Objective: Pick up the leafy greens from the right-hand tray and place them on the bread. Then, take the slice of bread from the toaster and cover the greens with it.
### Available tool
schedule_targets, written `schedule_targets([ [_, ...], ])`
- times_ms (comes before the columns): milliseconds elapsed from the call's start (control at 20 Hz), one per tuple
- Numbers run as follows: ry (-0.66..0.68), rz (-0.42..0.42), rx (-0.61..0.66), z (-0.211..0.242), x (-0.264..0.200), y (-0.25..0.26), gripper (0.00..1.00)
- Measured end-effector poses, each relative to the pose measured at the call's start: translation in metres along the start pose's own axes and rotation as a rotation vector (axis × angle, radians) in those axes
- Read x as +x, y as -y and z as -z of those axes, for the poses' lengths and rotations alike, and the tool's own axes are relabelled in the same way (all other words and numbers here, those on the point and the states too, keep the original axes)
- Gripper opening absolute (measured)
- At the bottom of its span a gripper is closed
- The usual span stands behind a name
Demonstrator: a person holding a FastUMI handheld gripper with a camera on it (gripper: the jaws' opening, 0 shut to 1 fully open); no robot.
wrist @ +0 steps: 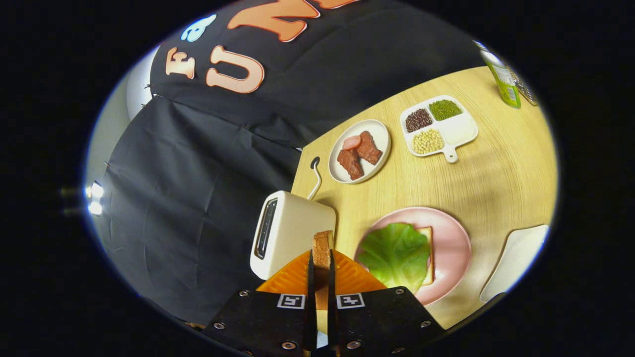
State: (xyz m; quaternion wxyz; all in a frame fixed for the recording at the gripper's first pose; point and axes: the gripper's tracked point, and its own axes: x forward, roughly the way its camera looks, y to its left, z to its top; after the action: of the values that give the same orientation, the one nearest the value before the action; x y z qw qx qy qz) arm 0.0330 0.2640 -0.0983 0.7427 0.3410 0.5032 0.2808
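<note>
I have the slice of bread pinched edge-on between both fingers of my gripper, lifted clear beside the toaster. Just to its right, the leafy greens lie on the other bread slice on a pink plate. Everything sits on a pale wooden table, with black cloth hanging behind it as the booth wall. Beyond the toaster, a cream plate holds pieces of meat. Next to it, a divided tray carries dark, green and pale beans in separate compartments. A white tray lies right of the pink plate, and a green bottle stands at the far corner.
</note>
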Motion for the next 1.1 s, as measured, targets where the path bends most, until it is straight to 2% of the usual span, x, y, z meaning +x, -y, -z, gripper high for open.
schedule_targets([
  [250, -0.025, 0.000, 0.005, 0.014, 0.004, 0.028, 0.09],
  [650, -0.047, 0.055, 0.014, 0.023, 0.019, 0.077, 0.09],
  [900, -0.029, 0.108, -0.024, 0.023, 0.022, 0.093, 0.09],
  [1100, -0.011, 0.118, -0.040, 0.023, 0.022, 0.097, 0.13],
])
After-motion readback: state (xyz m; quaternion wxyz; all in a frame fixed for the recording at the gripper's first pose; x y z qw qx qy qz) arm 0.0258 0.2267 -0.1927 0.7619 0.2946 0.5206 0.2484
